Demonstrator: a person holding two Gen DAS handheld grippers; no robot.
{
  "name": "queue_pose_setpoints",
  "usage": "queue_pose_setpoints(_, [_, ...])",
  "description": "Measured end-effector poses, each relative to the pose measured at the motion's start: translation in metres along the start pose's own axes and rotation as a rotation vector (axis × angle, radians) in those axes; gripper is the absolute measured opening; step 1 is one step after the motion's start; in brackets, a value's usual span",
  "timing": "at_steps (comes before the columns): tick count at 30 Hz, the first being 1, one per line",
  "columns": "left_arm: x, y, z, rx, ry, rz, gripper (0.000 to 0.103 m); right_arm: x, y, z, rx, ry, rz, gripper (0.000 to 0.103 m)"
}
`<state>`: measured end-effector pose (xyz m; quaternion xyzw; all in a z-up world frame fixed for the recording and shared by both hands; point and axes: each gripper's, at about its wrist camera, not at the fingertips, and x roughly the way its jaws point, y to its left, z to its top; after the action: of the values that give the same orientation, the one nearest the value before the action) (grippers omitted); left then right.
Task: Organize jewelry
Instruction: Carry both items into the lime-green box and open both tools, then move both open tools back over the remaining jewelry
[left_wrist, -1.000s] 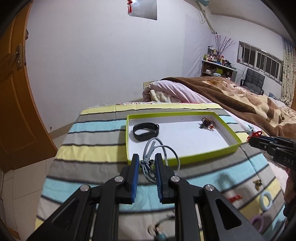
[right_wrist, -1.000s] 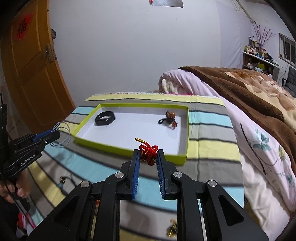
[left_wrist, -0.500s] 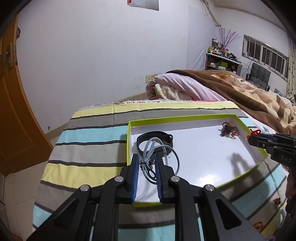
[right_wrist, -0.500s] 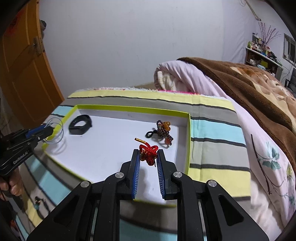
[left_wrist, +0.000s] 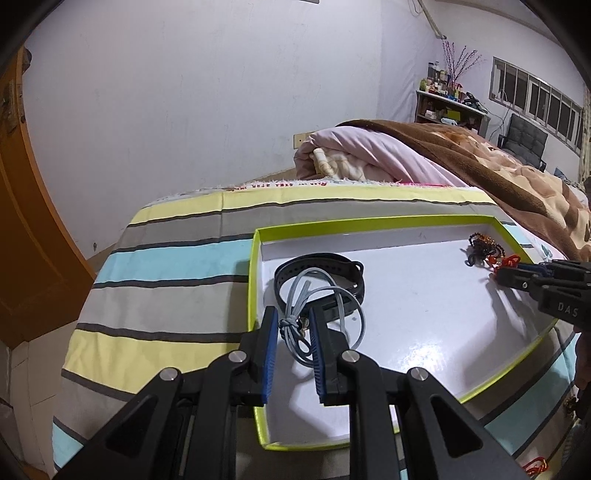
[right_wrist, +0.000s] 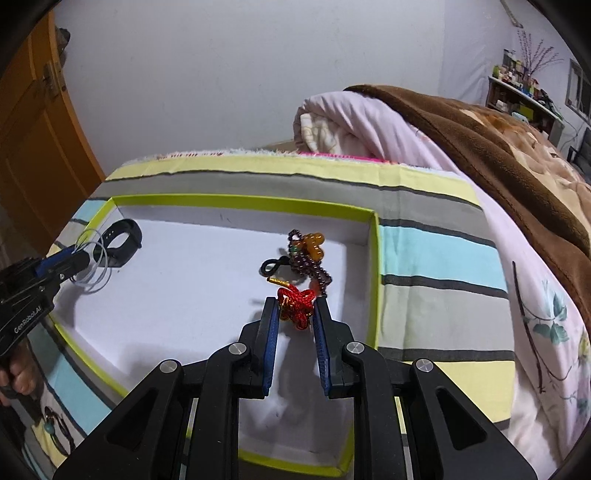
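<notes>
Jewelry sorting, seen along two hand-held grippers above a shallow green-rimmed tray on a striped bedspread. Left hand-held gripper is closed on the knot of a grey cord loop, whose coils hang just ahead of its fingertips, over a black wristband lying in the tray. Right hand-held gripper has a red knotted charm between its pads; its jaws have just been opening, and whether they grip it cannot be told. Directly beyond that charm lies a beaded bracelet with amber beads.

Done well, each piece would be lowered onto bare white floor beside the neighbouring piece, not onto it, then freed with a clean opening so cords do not snag.

Count: two hand-held grippers, one tray, one cord loop, one wristband, one charm, one bracelet.
</notes>
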<state>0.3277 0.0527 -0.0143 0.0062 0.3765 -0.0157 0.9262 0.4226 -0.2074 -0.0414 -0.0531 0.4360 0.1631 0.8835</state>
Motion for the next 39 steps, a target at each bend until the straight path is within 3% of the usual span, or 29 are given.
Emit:
queue_pose_setpoints(4, [0.003, -0.002, 0.000, 0.009, 0.021, -0.008, 0.018, 0.000, 0.002, 0.000, -0.009, 0.001, -0.011, 0.024])
queue_pose_setpoints(9, [0.001, 0.000, 0.000, -0.004, 0.019, -0.021, 0.021, -0.008, 0.003, -0.003, -0.012, -0.017, -0.020, 0.040])
queue_pose_setpoints(20, [-0.045, -0.003, -0.008, -0.011, -0.047, -0.034, 0.024, -0.058, 0.011, -0.018, 0.005, -0.098, 0.008, 0.041])
queue_pose_setpoints(39, [-0.152, -0.042, -0.061, -0.008, -0.170, -0.062, 0.024, -0.171, 0.041, -0.115, 0.000, -0.259, 0.052, 0.041])
